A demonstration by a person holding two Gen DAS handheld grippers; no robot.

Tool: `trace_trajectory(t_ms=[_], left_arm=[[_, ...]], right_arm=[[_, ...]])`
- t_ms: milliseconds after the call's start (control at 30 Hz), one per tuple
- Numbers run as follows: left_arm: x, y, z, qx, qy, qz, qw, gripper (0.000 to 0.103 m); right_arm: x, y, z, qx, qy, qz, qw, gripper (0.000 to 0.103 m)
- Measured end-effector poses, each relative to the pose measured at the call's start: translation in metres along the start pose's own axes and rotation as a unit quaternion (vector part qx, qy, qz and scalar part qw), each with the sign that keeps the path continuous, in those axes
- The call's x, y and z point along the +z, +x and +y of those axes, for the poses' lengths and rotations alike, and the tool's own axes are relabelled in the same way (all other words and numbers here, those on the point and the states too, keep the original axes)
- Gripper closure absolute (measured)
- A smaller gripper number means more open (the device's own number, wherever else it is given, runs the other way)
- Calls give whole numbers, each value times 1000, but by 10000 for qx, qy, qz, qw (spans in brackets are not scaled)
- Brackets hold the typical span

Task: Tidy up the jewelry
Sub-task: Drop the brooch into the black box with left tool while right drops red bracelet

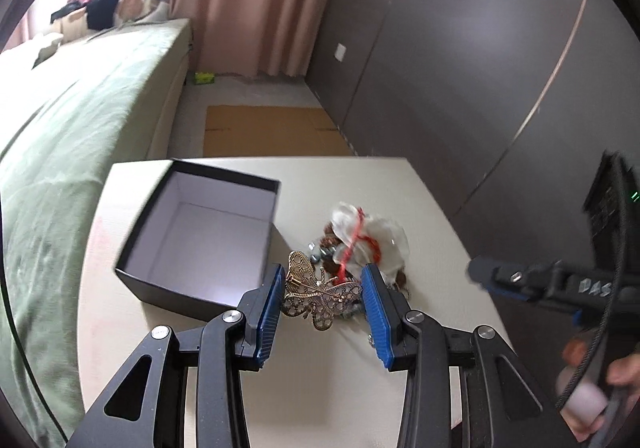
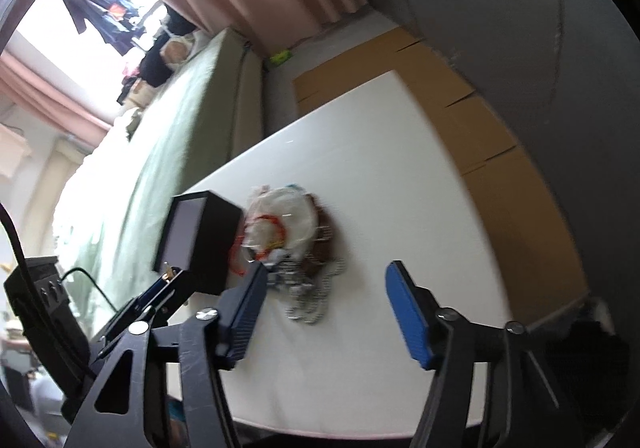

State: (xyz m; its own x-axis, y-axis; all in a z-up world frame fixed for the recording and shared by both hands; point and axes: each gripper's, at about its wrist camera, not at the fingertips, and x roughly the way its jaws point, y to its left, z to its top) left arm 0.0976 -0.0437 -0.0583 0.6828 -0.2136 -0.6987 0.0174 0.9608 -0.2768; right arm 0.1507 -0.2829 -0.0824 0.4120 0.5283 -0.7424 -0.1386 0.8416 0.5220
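A gold filigree butterfly brooch point(image 1: 318, 294) sits between the blue pads of my left gripper point(image 1: 323, 290), which is shut on it just above the table. Behind it lies a jewelry pile point(image 1: 360, 248) with a clear plastic bag and red string; it also shows in the right wrist view point(image 2: 292, 244). An open black box point(image 1: 204, 240) with a white inside stands left of the pile, also seen in the right wrist view point(image 2: 200, 240). My right gripper point(image 2: 324, 288) is open and empty, hovering near the pile's silver chain point(image 2: 312, 300).
The white table point(image 1: 420, 216) ends at its far edge, with flat cardboard point(image 1: 272, 130) on the floor beyond. A green-covered bed point(image 1: 80, 108) runs along the left. A grey wardrobe wall point(image 1: 460, 48) stands on the right.
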Motion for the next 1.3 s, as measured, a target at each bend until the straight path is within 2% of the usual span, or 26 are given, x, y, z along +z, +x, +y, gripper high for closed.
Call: trace_trajectory(t_ms=[67,233,300,467,633,767,800,833,867,900,1100,1300], left_arm=[[4,-4,12,26,-95,-63,9999,62],[10,-12,44,167,-444,-151,9988,62],[12,-17,54,200,-546,-202,9981,62],[13,-24,72,291,-704,-257,9968,62],[13,-29,88,321,-833,-298,9956,62],[14,-31,95,300,-917,-333,9948,62],[15,-31,97,311,-925,-349,9946,62],[16,-32,98,323,-938,-365,9944,62],[17,-33,101,326,-959,-383,9941,62],[18,-34,103,324,-986,-401,9938,62],[23,-45,123,294,-1308,-568,9893,62],[24,-55,136,314,-1481,-698,9860,62]], right_arm=[[0,9,8,179,27,58,9998,53],[1,24,36,650,-50,26,9979,53],[2,33,47,799,-66,64,9968,57],[-1,66,64,652,-102,326,9973,68],[-3,89,76,566,-93,446,9974,71],[-1,102,82,341,-151,449,9983,72],[1,106,84,250,-159,432,9986,74],[0,110,88,129,-198,414,9989,81],[1,111,89,122,-216,427,9988,96],[1,111,89,148,-223,450,9986,98],[11,87,108,460,-415,35,9981,99],[16,70,143,710,-803,-160,9941,99]])
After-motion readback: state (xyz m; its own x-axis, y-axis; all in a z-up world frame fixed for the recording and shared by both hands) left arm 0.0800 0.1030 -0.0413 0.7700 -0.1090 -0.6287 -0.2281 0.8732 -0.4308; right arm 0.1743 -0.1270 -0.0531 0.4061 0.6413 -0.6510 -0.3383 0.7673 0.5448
